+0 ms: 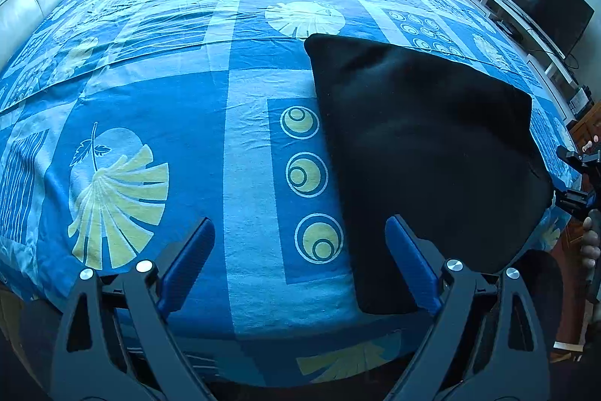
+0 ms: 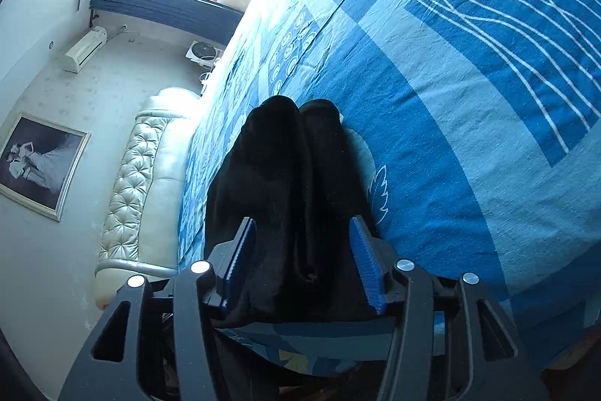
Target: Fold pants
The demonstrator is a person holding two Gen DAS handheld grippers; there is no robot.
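1. The pants (image 1: 424, 153) lie on the bed (image 1: 225, 100) as a compact black bundle, near the bed's front edge and toward its right side as my left camera sees it; I judge the folding is nearly done and this step is letting go and tidying

2. My right hand-held gripper (image 2: 302, 239) is released: the blue pads (image 2: 366, 262) stand apart on either side of the bundle's end, with the cloth between them but no squeeze on it that I can see. I want to draw it back straight along its own line, so neither pad drags a layer open

3. In the right view the pants show two rounded ridges with a seam between them (image 2: 300, 175). I judge this as the stacked layers seen end on; I should check they sit level and not slumped to one side before I leave them

4. My left hand-held gripper (image 1: 300, 250) is also released and grasping nothing, its right pad (image 1: 411, 262) just beside the bundle's near edge and its left pad over bare sheet. If the edge needs squaring, I nudge it with that pad gently, since soft dark cloth slides on the sheet

5. The near corner (image 1: 379, 303) sits close to the bed's front edge, so I push away from me, never toward me, or the bundle could slip off

6. I avoid pinching again unless a layer springs up
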